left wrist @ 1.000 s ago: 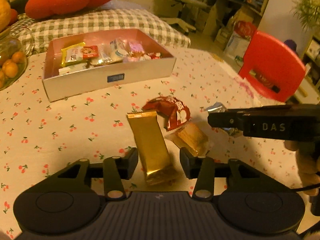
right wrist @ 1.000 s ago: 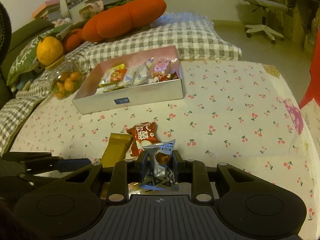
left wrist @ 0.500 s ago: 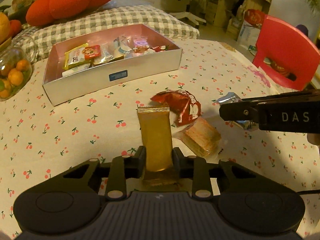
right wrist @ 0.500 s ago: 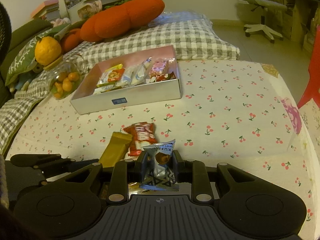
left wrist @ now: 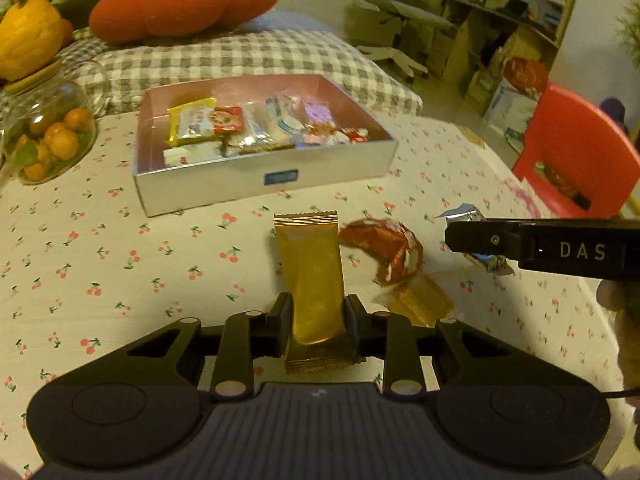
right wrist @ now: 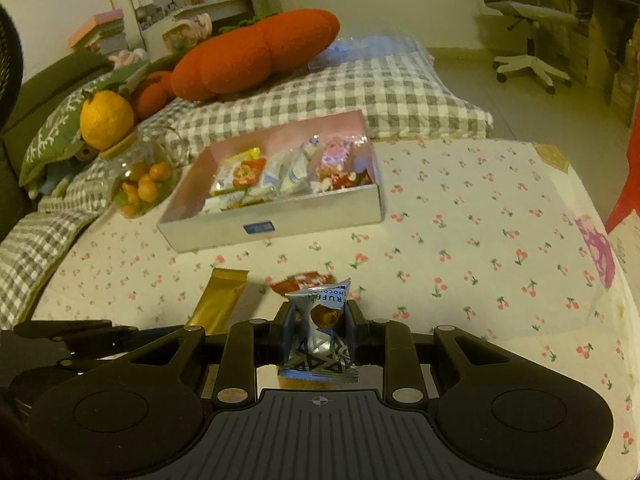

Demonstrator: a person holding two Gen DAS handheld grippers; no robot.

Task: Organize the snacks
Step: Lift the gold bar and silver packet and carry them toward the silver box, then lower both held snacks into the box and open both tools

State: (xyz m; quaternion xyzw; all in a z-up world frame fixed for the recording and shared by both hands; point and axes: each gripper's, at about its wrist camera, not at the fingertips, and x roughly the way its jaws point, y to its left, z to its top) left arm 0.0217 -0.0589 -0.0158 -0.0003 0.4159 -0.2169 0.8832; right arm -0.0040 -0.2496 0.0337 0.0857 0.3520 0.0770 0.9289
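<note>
Gold wrapper bar (left wrist: pixel 314 280) pinched between our left gripper's (left wrist: pixel 316 320) jaws, which just closed on it, its far end lifted off the cherry-print tablecloth (left wrist: pixel 120 272); silver-blue chocolate packet (right wrist: pixel 320 336) clamped in our right gripper (right wrist: pixel 320 328). Left view alone shows the clear-wrapped biscuit (left wrist: pixel 420 300) beside the red packet (left wrist: pixel 388 248), plus a red chair (left wrist: pixel 576 152). Right view alone shows shelves (right wrist: pixel 192 4). Snack box (right wrist: pixel 304 216) beyond, well apart

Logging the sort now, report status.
Left tool shut on gold bar, jaws just closed. Right tool shut on silver packet. Box ahead, path clear. Red wrapper and wafer left on table.
</note>
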